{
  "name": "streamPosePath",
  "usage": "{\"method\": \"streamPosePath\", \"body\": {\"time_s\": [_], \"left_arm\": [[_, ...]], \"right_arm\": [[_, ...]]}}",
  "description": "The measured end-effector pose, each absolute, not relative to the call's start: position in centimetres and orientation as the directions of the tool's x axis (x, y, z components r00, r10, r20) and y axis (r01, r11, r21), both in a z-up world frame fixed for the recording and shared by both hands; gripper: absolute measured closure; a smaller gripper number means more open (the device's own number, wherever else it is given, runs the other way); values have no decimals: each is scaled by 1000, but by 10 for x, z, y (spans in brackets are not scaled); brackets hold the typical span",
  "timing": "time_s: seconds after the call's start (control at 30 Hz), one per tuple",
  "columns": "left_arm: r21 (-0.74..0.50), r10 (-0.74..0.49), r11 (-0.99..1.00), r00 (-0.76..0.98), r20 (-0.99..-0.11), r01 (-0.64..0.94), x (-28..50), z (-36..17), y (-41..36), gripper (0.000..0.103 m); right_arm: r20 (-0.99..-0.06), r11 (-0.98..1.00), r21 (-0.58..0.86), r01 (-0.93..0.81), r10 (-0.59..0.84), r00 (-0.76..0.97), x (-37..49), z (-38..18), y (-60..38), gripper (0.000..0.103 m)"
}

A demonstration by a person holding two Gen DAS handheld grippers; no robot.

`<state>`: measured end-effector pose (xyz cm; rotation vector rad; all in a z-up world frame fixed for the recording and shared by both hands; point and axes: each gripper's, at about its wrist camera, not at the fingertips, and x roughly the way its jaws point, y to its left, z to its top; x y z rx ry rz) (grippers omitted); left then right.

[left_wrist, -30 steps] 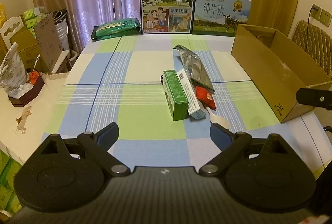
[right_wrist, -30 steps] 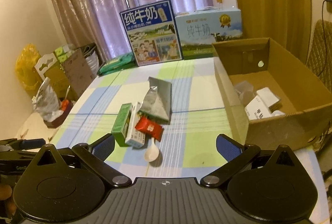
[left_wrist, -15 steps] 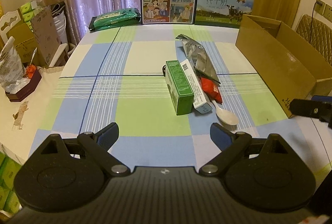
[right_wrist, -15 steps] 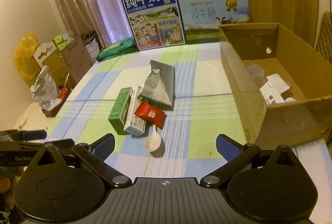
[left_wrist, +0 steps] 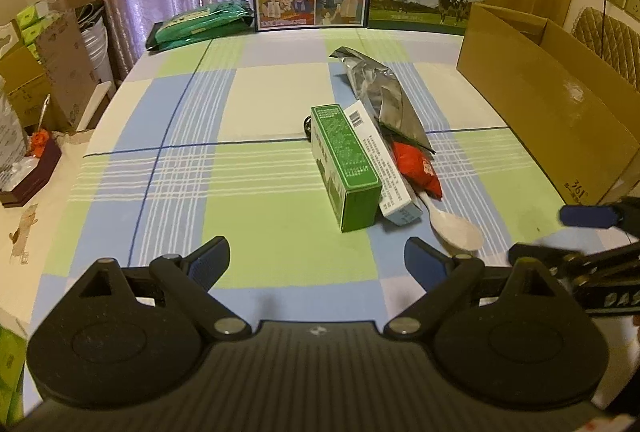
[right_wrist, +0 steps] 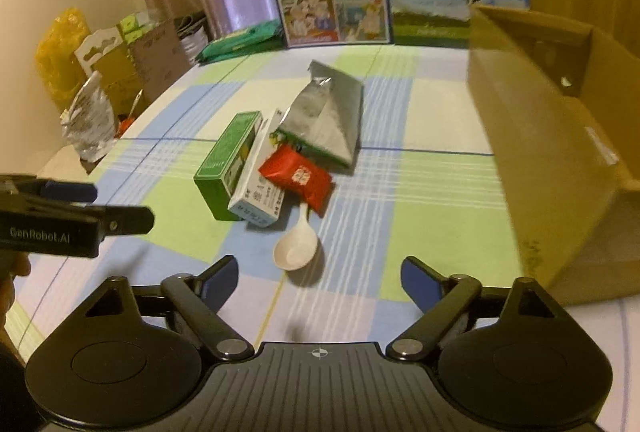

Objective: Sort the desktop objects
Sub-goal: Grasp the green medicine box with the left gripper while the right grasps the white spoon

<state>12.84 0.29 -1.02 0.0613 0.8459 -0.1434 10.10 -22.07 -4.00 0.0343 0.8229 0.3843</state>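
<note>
In the middle of the right wrist view we see a small heap: a white plastic spoon [right_wrist: 297, 248] lying bowl toward us, its handle tucked under a red crinkly snack sachet [right_wrist: 297, 179]. Touching these on the left are a white cardboard carton with a barcode [right_wrist: 260, 179] and a green cardboard carton [right_wrist: 229, 164], side by side; a silver foil pouch [right_wrist: 326, 119] lies above them in the frame.

We judge the spoon light, stiff and a little slippery, best pinched across the bowl's rim, which lies free. The sachet looks soft and light; its crimped edge should give grip. The cartons seem stiff and light, best taken across their narrow width. The pouch looks floppy and slick.

The right hand-held gripper [right_wrist: 318, 278] hovers just below the spoon, jaws spread wide and empty. The left hand-held gripper [left_wrist: 316, 258] is likewise spread and empty, below the green carton. An open brown cardboard box [right_wrist: 560, 135] stands at right on the checked tabletop [right_wrist: 420, 199].
</note>
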Motion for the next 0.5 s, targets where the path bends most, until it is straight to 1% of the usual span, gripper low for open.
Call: {"method": "streamPosePath", "body": {"time_s": [0.2, 0.27, 0.5], "left_arm": [[-18, -126, 986, 662, -739, 168, 148, -21, 0, 13], [-22, -128, 986, 664, -737, 166, 153, -25, 0, 13], [-36, -147, 984, 669, -729, 177, 162, -37, -2, 14]], "right_arm": [[-708, 917, 158, -365, 363, 606, 119, -57, -204, 37], [-710, 916, 135, -378, 355, 608, 124, -62, -200, 45], [-728, 909, 119, -398, 353, 588, 137, -77, -193, 52]]}}
